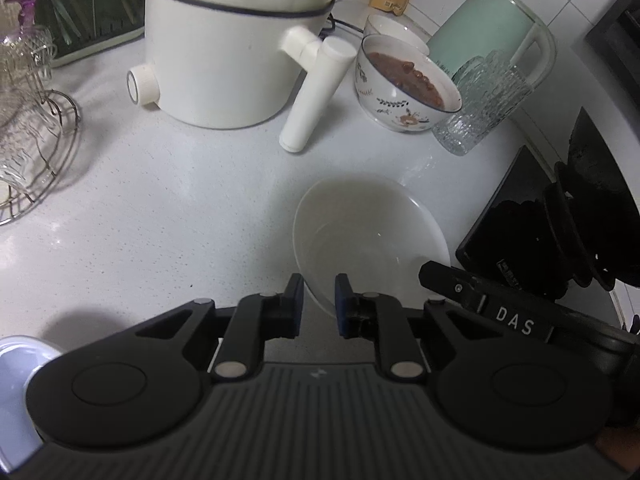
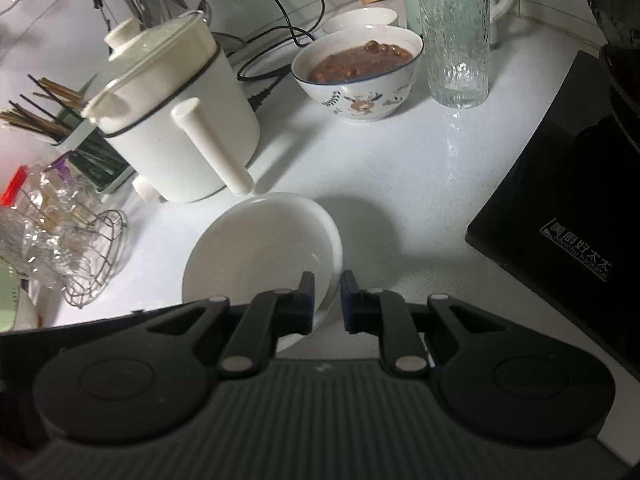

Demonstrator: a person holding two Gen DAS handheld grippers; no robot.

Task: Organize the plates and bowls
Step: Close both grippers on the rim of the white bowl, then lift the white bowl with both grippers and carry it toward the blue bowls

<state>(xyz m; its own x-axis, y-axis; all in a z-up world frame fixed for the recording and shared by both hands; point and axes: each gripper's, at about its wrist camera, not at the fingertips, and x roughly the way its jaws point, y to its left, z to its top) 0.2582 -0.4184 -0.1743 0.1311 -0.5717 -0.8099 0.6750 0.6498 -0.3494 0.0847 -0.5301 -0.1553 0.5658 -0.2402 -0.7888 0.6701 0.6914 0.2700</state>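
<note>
A: Starting big: white countertop (image 1: 160, 200), crowded. Then the white electric pot (image 1: 224, 60) at the back, with a long handle (image 1: 316, 92) slanting down towards the middle.

B: Black cooktop (image 2: 552, 200) off to the right. Mint kettle (image 1: 488, 28) behind it all. And the task's piece?

A: Empty white bowl (image 1: 368, 232), near the front, between pot and cooktop, just beside the tip of that handle. Seemingly tilted, possibly raised off the counter; hard to say.

B: Smaller things?

A: Patterned bowl (image 1: 404, 84) full of something brown and soupy, well beyond the white one. Textured glass tumbler (image 1: 476, 108) just beside it. Wire rack of glassware (image 1: 36, 140) far left.

B: Tools?

A: Left gripper (image 1: 318, 304) straddling the near rim of the white bowl, jaws narrowed, rim between them. Right gripper (image 2: 326, 300) likewise on the bowl's right-hand rim. Pinched or merely bracketed: cannot tell, either side.

B: Risks, then?

A: Likely a slip. Smooth glazed rim, thin edge, two separate holds; uneven pull meaning a twist out of one jaw and a drop onto the hard counter.

B: Also a swing into the pot handle, or onward into the full bowl and the tumbler. Spill or breakage either way.

A: So: lift level, both sides together, away from the handle.
</note>
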